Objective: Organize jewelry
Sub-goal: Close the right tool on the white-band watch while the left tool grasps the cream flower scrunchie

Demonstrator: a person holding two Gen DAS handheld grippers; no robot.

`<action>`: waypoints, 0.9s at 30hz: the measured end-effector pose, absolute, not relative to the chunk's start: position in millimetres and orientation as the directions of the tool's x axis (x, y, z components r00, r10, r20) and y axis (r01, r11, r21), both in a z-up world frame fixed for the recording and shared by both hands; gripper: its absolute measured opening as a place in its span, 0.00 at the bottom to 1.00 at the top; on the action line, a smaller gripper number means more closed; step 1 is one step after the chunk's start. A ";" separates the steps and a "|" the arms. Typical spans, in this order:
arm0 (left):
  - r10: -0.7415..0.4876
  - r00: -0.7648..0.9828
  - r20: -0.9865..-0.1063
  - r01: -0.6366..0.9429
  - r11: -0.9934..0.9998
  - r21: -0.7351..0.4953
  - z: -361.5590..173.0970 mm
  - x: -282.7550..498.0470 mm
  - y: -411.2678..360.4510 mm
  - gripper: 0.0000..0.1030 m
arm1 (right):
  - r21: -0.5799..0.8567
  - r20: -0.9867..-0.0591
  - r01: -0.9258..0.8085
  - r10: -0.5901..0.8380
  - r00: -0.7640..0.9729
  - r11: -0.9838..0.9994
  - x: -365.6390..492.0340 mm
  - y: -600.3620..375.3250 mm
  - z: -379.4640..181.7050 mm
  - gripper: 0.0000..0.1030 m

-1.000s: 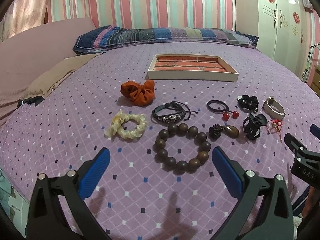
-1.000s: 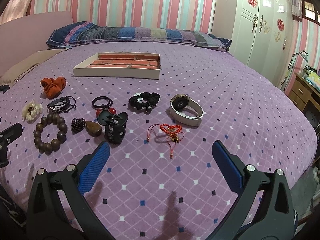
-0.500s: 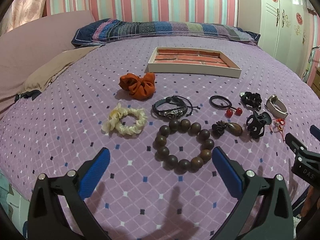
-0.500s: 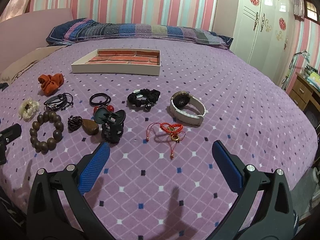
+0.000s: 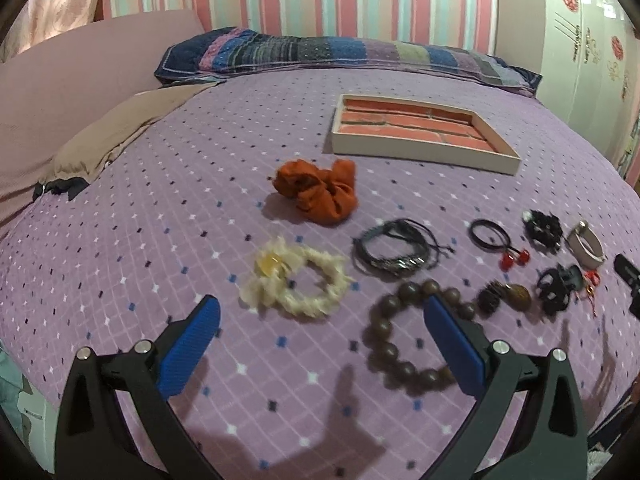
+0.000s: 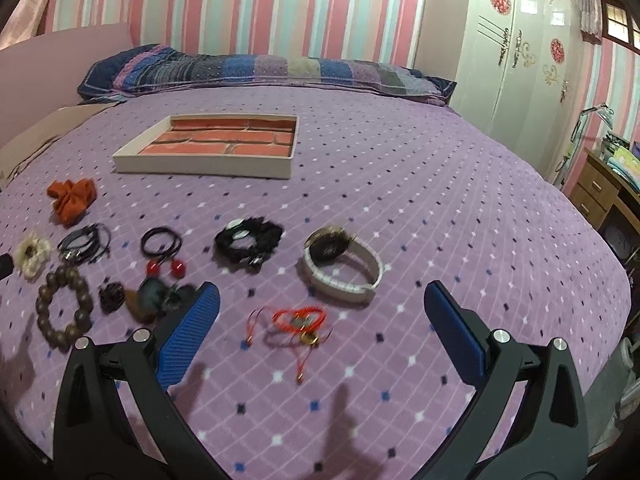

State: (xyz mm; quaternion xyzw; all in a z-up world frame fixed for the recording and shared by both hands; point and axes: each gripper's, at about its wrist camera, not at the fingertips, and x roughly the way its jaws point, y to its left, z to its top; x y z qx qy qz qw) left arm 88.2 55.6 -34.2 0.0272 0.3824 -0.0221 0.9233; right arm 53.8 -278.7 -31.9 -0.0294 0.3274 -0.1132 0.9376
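**A:** Nearest the left gripper point(image 5: 320, 344), what lies between its spread, empty blue fingers point(image 5: 188, 346)?

**B:** Just ahead sits the cream ruffled fabric scrunchie point(image 5: 294, 280); the right-hand finger overlaps the brown wooden bead bracelet point(image 5: 404, 340). The right gripper point(image 6: 322, 330) is likewise released and holding nothing, with the red knotted cord charm point(image 6: 300, 322) between its fingers on the purple diamond-print bedspread point(image 6: 440, 208).

**A:** And farther out?

**B:** A white-strapped wristwatch point(image 6: 344, 266), a black frilly scrunchie point(image 6: 248, 240), a black hair tie with red beads point(image 6: 162, 250), then the orange fabric scrunchie point(image 5: 318, 192). Farthest, the shallow cream tray with brick-pattern lining point(image 6: 208, 166) stands empty.

**A:** What might go wrong?

**B:** I'd judge the bedspread is soft: pressing down could pinch cloth along with the thin cord. The pieces lie close, so wide fingers may snag a neighbour, and the beads could roll away.
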 end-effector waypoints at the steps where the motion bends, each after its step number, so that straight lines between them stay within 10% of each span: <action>1: -0.017 0.706 -0.708 0.058 0.998 0.034 -33.7 92.7 59.5 0.96 | -0.130 -0.605 0.202 -0.239 0.760 0.971 57.3 -281.9 -30.4 0.96; 17: 0.039 0.628 -0.777 -0.010 0.999 0.042 -76.2 145.7 106.2 0.94 | -0.180 -0.610 0.281 -0.331 0.720 0.943 113.4 -331.6 -47.5 0.96; 27: 0.027 0.612 -0.790 0.023 0.998 0.051 -90.1 162.6 103.1 0.71 | -0.157 -0.696 0.273 -0.302 0.651 0.949 134.2 -354.2 -79.7 0.67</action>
